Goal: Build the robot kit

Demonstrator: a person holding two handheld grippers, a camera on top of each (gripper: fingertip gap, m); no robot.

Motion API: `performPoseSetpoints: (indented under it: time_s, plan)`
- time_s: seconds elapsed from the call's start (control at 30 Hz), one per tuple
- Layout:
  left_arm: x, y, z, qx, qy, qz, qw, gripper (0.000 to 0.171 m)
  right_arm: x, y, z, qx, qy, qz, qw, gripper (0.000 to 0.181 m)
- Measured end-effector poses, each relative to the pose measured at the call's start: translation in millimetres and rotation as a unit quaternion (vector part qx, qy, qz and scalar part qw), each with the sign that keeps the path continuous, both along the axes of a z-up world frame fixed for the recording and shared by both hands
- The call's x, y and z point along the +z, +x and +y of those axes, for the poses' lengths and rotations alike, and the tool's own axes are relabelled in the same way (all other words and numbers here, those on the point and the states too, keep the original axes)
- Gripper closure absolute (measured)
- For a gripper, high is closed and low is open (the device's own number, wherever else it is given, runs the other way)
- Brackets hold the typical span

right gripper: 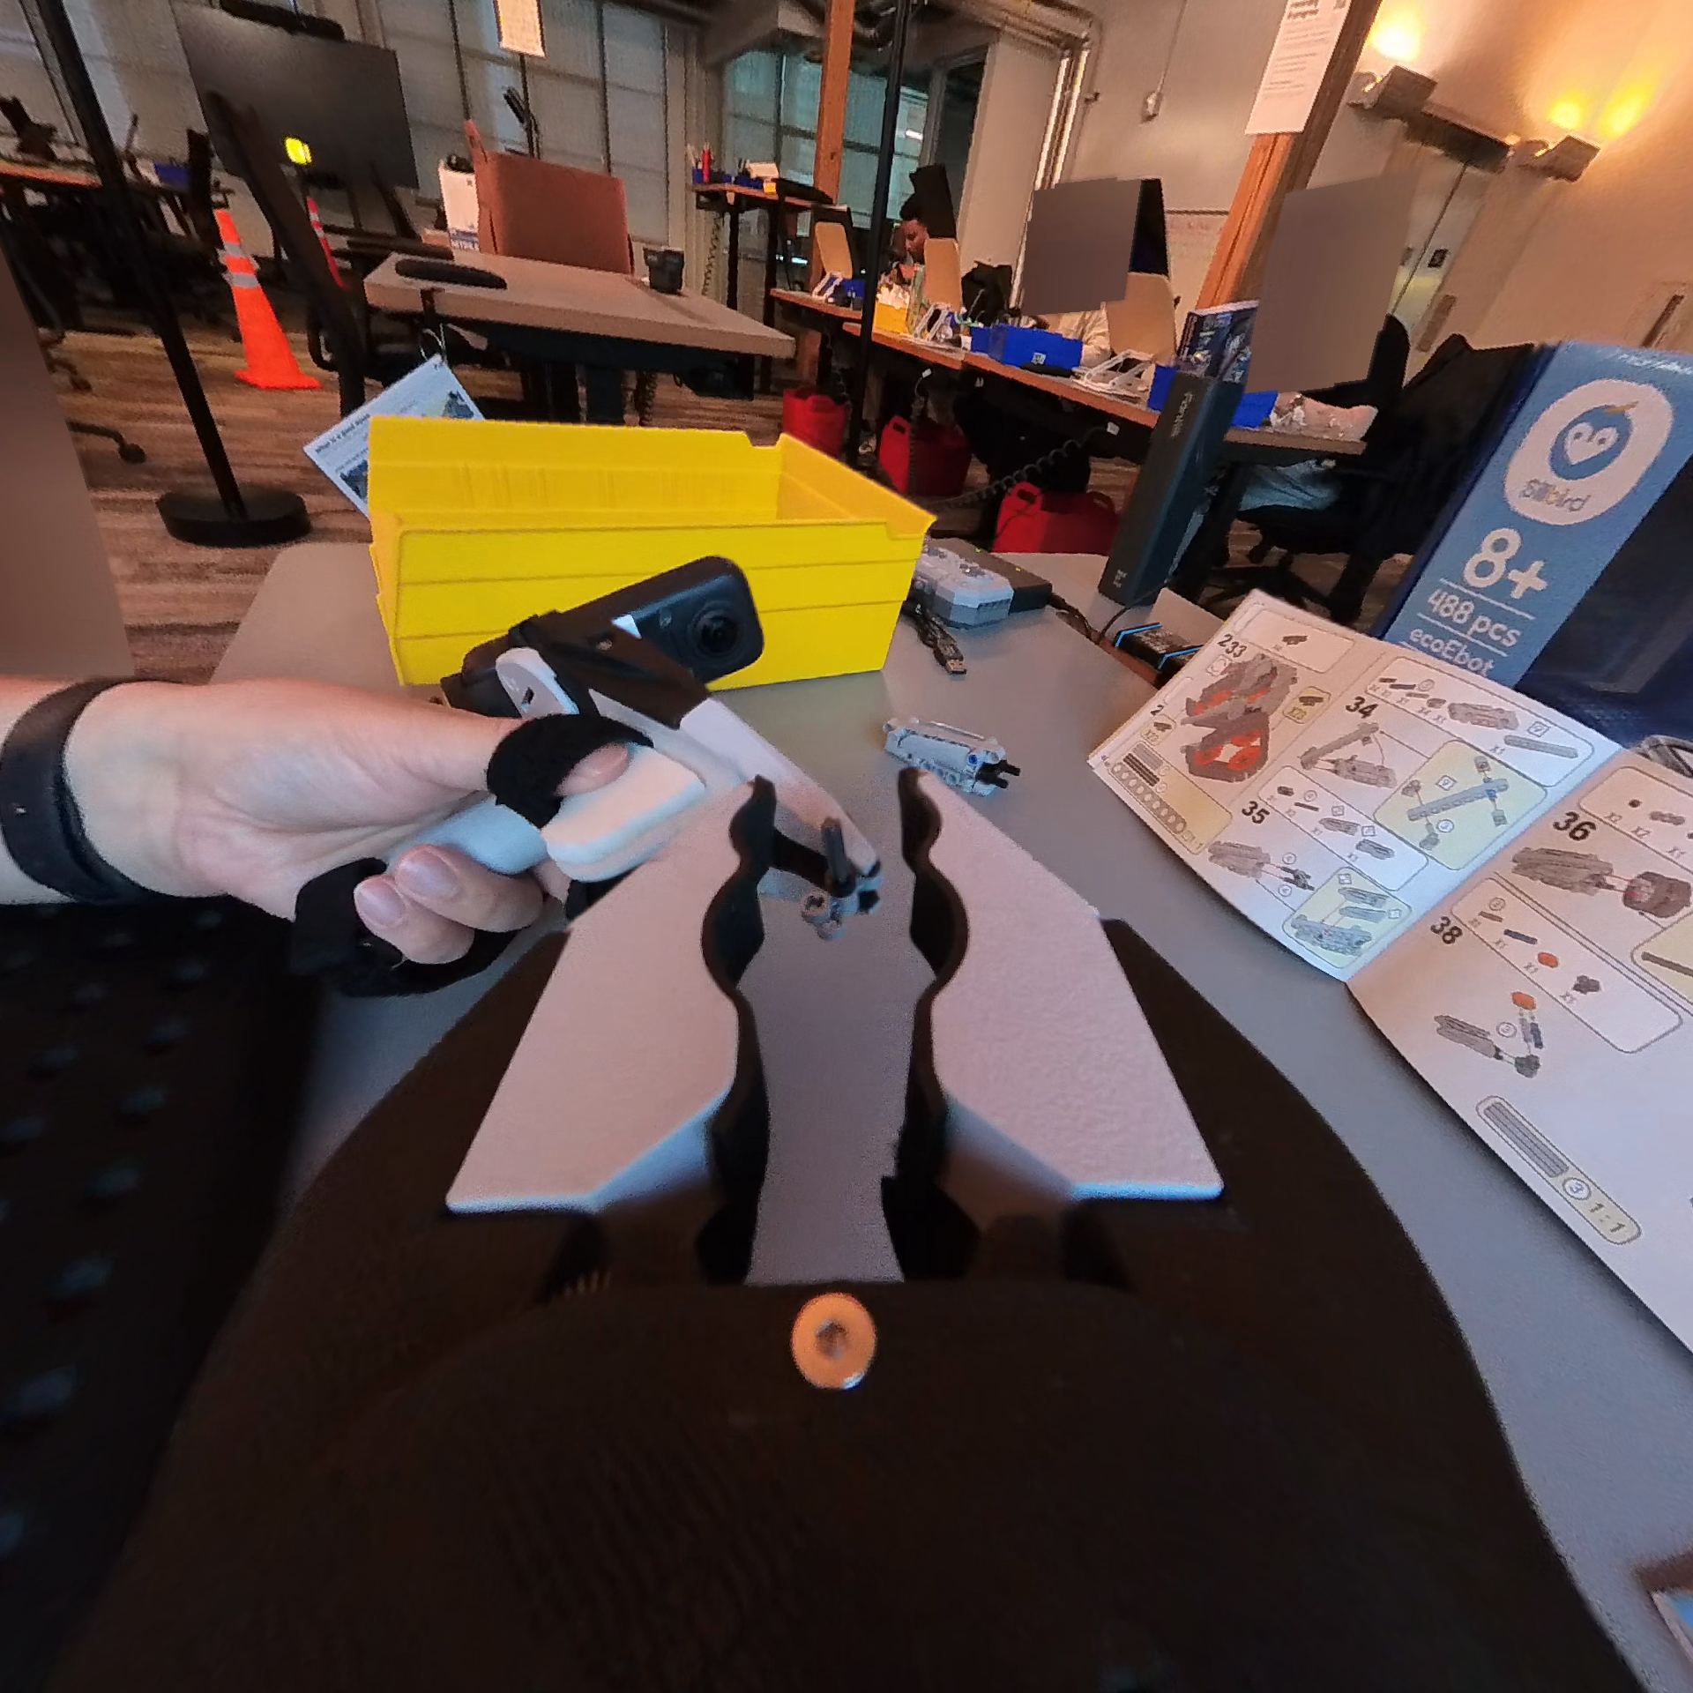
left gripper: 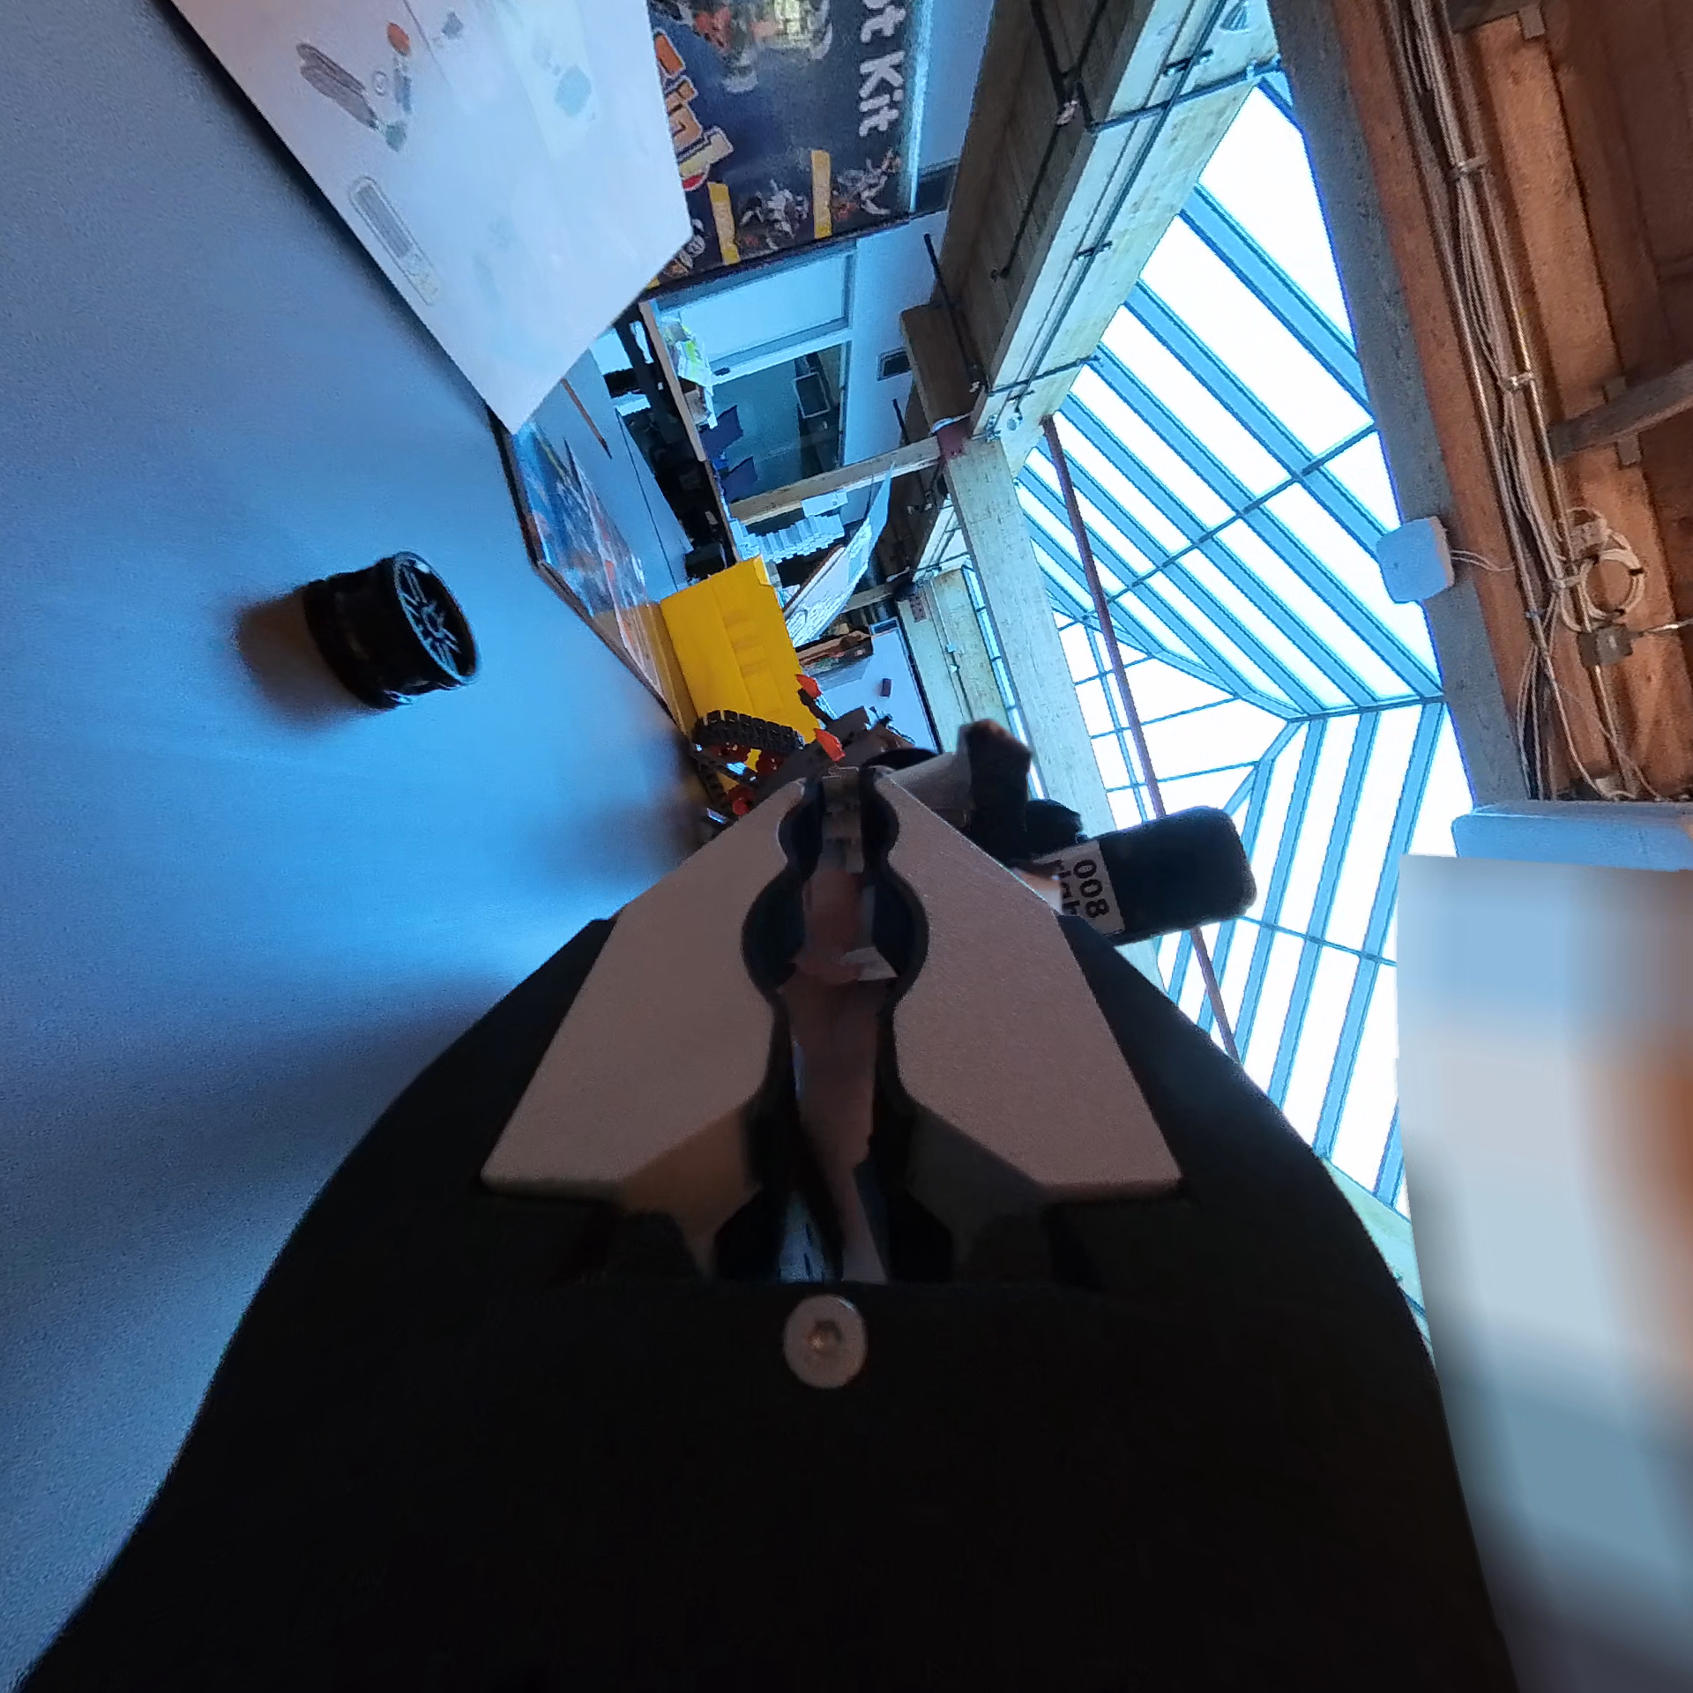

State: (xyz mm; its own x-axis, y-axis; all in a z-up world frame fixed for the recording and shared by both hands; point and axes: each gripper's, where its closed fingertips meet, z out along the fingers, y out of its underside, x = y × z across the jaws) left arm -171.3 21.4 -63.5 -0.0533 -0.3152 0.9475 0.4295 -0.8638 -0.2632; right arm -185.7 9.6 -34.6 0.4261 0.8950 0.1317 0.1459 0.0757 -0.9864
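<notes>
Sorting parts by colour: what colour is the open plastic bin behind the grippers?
Yellow; the open plastic bin shows best in the right wrist view.

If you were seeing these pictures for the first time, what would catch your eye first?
First, the bright yellow bin at the far side of the grey table. Next, the left gripper, held in a hand in front of the open right gripper, is pinching a small grey and black building piece. An open instruction booklet lies to the right, and a black wheel stands alone on the table in the left wrist view.
</notes>
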Motion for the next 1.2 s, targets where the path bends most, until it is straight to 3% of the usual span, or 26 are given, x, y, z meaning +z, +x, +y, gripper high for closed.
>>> performPoseSetpoints:
  time_s: [0.17, 0.4, 0.67, 0.8, 0.87, 0.97, 1.2]
  plan:
    - [-7.1, -13.1, 7.8, 0.016, -0.009, 0.024, 1.000, 0.166, 14.4, 22.4, 12.7, -0.022, 0.004, 0.029, 0.999, 0.155]
    - [-16.1, -37.0, 22.8, 0.043, -0.027, 0.042, 0.998, 0.166, -97.5, 36.8, 64.4, -0.067, -0.120, -0.181, 0.974, 0.127]
    - [-23.3, -38.2, 25.8, 0.036, -0.036, 0.054, 0.997, 0.166, -116.5, 28.5, 79.0, -0.069, -0.144, -0.223, 0.962, 0.125]
    - [-25.6, -38.0, 25.9, 0.031, -0.040, 0.056, 0.997, 0.166, -120.4, 21.7, 79.3, -0.055, -0.159, -0.230, 0.959, 0.129]
    - [-26.9, -38.6, 26.7, 0.032, -0.040, 0.059, 0.997, 0.167, -123.0, 19.4, 78.1, -0.045, -0.159, -0.239, 0.957, 0.145]
    - [-29.5, -37.4, 26.7, 0.028, -0.041, 0.066, 0.997, 0.166, -120.5, 17.1, 77.3, -0.040, -0.133, -0.246, 0.959, 0.150]
    - [-32.3, -32.3, 23.7, 0.016, -0.043, 0.074, 0.996, 0.166, -45.6, 20.2, 66.2, -0.072, 0.095, -0.226, 0.967, 0.151]
